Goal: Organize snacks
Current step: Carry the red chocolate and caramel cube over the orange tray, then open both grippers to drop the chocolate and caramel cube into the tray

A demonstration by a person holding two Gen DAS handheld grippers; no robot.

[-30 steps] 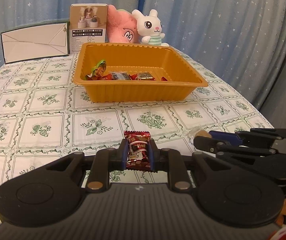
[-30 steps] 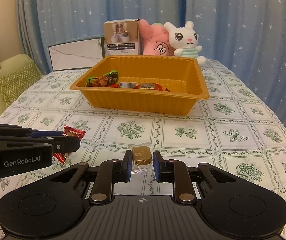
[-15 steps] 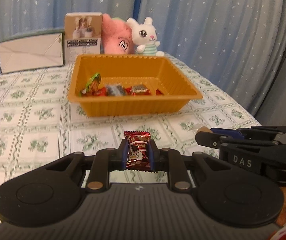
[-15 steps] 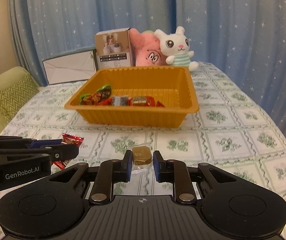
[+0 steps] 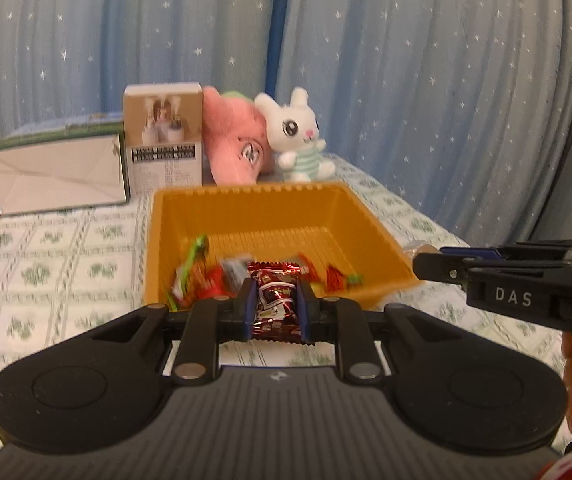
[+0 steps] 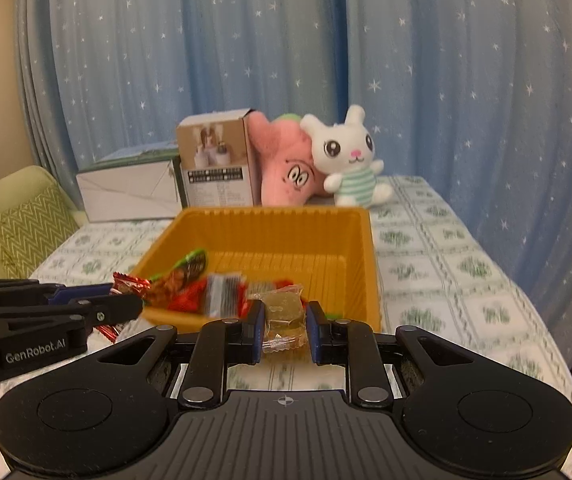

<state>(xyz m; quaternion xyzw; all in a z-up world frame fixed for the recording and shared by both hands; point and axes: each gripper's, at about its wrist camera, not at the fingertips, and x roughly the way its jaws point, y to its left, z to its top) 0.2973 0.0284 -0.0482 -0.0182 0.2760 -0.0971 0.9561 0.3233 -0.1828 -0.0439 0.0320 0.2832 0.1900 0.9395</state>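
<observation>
Orange tray [image 5: 373, 236] ahead, wrappers inside; left tool [image 5: 274, 308] clenches red candy [image 5: 276, 300], right tool [image 6: 285, 326] amber sweet [image 6: 284, 312].

"das" stands in pale letters on the black body of the right claw [image 5: 429, 268], at 3 o'clock in the left wrist view. "genrobot.ai" stands on the left claw [image 6: 126, 307], at 9 o'clock in the right wrist view.

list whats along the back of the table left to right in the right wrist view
white box → photo box → pink plush → bunny
</observation>
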